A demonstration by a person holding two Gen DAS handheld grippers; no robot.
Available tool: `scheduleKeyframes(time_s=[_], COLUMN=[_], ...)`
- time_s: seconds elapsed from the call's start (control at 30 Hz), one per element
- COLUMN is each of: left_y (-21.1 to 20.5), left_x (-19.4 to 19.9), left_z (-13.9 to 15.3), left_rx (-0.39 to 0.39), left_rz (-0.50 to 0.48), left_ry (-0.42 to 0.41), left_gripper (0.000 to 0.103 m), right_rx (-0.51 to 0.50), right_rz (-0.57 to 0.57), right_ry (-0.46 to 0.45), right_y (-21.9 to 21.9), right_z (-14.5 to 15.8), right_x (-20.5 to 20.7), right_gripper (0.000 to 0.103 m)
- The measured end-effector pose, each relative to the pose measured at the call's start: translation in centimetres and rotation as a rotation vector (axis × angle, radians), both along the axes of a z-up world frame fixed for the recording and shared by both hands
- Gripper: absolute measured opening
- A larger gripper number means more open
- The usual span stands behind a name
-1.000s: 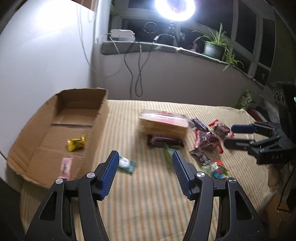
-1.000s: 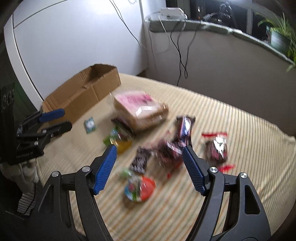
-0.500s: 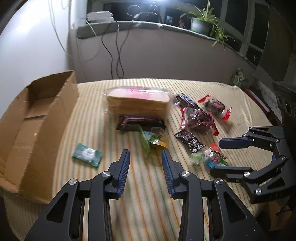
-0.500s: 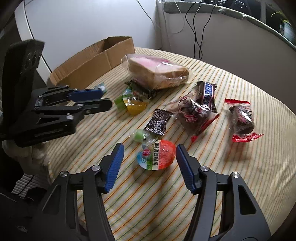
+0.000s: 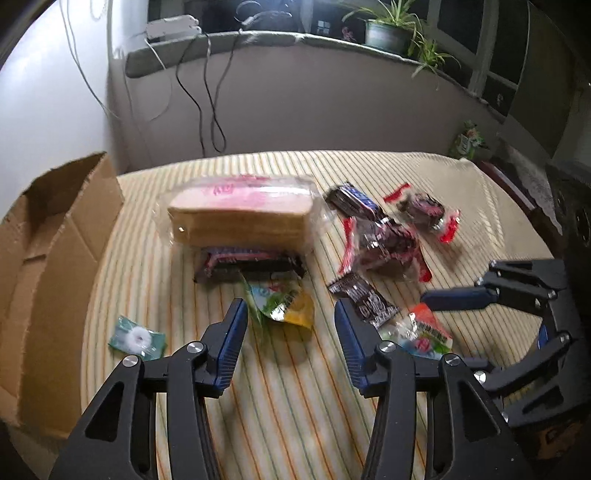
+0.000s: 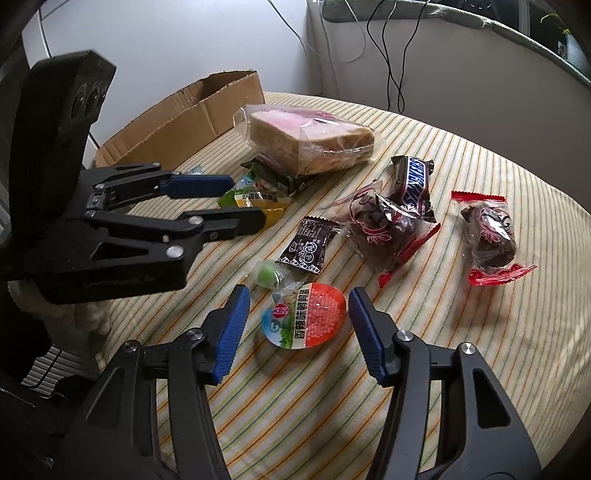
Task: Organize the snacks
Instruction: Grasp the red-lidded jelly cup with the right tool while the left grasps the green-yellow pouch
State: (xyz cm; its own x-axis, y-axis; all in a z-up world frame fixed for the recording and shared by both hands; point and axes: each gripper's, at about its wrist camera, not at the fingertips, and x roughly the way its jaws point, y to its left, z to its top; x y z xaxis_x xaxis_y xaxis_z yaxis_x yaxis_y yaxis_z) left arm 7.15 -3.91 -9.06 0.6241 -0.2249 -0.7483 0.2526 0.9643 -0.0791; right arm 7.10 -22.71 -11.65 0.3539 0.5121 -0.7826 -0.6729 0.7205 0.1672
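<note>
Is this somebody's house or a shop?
Probably a home, a room beside a window. A potted plant stands on the window ledge, loose cables hang down the wall, and snacks lie on a striped tablecloth beside a cardboard box.

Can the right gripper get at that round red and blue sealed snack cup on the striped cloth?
Probably yes. The right gripper is open, its blue pads on either side of the round red and blue sealed snack cup, nothing between. The small green candy lies just beyond, not blocking.
</note>
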Motion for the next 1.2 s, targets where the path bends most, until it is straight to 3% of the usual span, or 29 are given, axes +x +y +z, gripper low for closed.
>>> scheduleKeyframes(time_s=[0.13,0.33,0.43,0.83,1.07,1.17,1.2], left_y=[0.3,0.5,0.4,-0.5,-1.7,-1.8,-1.7], left_x=[-0.6,-0.5,0.0,1.5,2.7,2.7,2.7], left_z=[0.7,-0.8,-1.1,-1.4,-2.0,-1.9,-1.9], left_rx=[-0.032,-0.095,-0.084,0.005,0.058,0.061,0.057], left_rz=[0.002,-0.020,-0.003,0.023,-0.013,-0.017,-0.015], left_ry=[-0.016,0.079,0.085,0.059,0.050,0.043,0.043], left_gripper=[0.047,0.042,0.042,0.046,0.046,0.031,0.030], right_rx=[0.016,0.035,0.034,0.018,0.009,-0.011,-0.013], right_rz=[-0.009,-0.018,-0.017,0.008,0.011,0.012,0.012], right_ry=[0.004,0.013,0.023,0.023,0.021,0.007,0.006], right_y=[-0.5,-1.3,-1.2,-0.7,-0.3,-0.1,-0.3], right_z=[0.1,-0.1,-0.3,-0.8,-0.9,-0.9,-0.9], right_x=[0.0,0.2,0.3,0.2,0.2,0.1,0.0], right_gripper=[0.059,0.058,0.051,0.050,0.049,0.045,0.044])
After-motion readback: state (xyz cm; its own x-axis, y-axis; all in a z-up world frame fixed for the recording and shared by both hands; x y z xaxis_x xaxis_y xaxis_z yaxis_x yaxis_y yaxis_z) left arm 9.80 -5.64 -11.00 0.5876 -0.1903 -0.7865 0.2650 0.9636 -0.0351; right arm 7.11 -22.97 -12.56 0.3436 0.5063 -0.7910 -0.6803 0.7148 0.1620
